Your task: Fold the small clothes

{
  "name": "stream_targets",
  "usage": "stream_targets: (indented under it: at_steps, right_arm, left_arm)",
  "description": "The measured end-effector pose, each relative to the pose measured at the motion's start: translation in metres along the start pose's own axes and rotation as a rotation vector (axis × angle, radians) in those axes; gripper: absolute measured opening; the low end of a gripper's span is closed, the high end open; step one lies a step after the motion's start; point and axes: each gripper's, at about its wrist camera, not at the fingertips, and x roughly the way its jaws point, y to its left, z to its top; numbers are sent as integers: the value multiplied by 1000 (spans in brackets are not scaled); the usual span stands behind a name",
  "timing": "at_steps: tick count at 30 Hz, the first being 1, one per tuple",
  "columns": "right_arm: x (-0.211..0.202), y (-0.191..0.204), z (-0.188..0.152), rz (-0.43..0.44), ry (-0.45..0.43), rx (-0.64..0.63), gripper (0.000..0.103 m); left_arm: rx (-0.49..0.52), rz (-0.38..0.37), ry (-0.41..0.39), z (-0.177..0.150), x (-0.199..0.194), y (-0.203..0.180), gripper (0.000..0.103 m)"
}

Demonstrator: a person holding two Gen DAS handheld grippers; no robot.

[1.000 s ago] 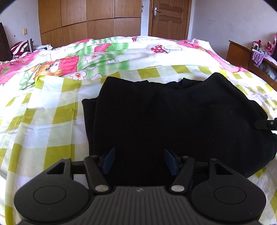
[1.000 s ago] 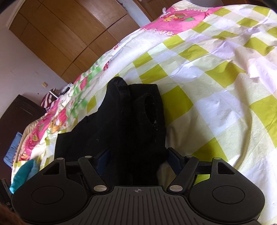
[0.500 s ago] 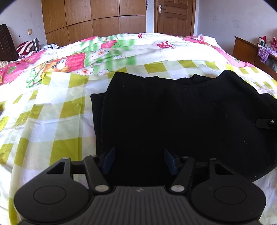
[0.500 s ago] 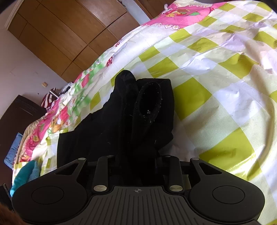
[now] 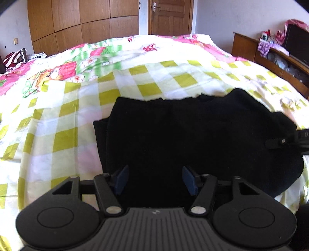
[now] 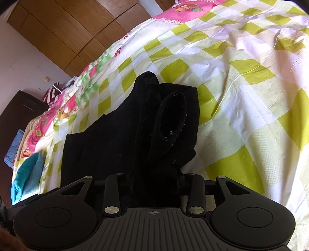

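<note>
A black garment (image 5: 193, 135) lies folded on the green-and-white checked bedsheet (image 5: 63, 139). My left gripper (image 5: 155, 180) is open, its blue pads on either side of the garment's near edge, holding nothing. My right gripper (image 6: 154, 185) is shut on the garment's end (image 6: 154, 135), where a sleeve opening (image 6: 171, 123) gapes upward. The right gripper's tip also shows at the right edge of the left wrist view (image 5: 276, 142), on the cloth.
A pink and green cartoon quilt (image 5: 77, 63) covers the far part of the bed. A wooden wardrobe (image 5: 87, 21) and door (image 5: 170, 17) stand behind. A cluttered wooden cabinet (image 5: 270, 54) is on the right. A teal cloth (image 6: 27, 173) lies at the bed's left.
My right gripper has closed on the garment's end and lifted it a little. My left gripper has pulled back slightly, staying open.
</note>
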Motion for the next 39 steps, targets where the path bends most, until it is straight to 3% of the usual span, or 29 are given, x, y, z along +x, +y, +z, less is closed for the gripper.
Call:
stream_targets:
  at_steps: [4,6,8,10,11,13,15,17,20,21,25,27,29,34,39]
  right_arm:
    - [10,-6,6,30,-2,48,51]
    - [10,-11,5,40,-18,75,51]
    - [5,-12,3,47,-38,88,50]
    - [-4,-8,-2,23,-69,55,40]
    - [-5,-7,-3,15,-73,39,40]
    - [-1,-10,-1,25,-62,63,40]
    - [4,-13,2,30,-51,90,42]
    - [3,-13,1,33,-64,87,42]
    - [0,-10,-2,17,-92,115,36]
    - [-4,-5,-1,19,-107,108,32]
    - [-25,50,2,-19,-188,-74,30]
    - [-29,86,5,-22,-220,-183,29]
    - [-28,116,6,2,-232,-253,29]
    - [6,198,-14,3,-187,-491,28]
    - [48,253,-41,-4,-104,-661,27]
  left_arm:
    - [-60,-24,-69,21,10,-6,73]
    - [-59,-29,-78,27,23,-14,73]
    - [-42,-2,-82,30,35,-23,73]
    - [9,25,-72,29,52,-34,73]
    - [29,39,-56,26,60,-39,73]
    - [37,1,-24,21,69,-45,72]
    - [73,5,-97,18,57,-58,72]
    - [175,57,-169,15,50,-76,72]
    - [227,88,-60,3,74,-82,73]
    - [218,84,-65,-1,73,-78,73]
    - [188,79,-106,-5,39,-58,72]
    - [185,102,-63,-13,37,-47,72]
    - [124,68,-12,-25,40,-29,73]
    - [50,-5,42,-33,32,-6,73]
    - [33,-43,48,-44,32,6,73]
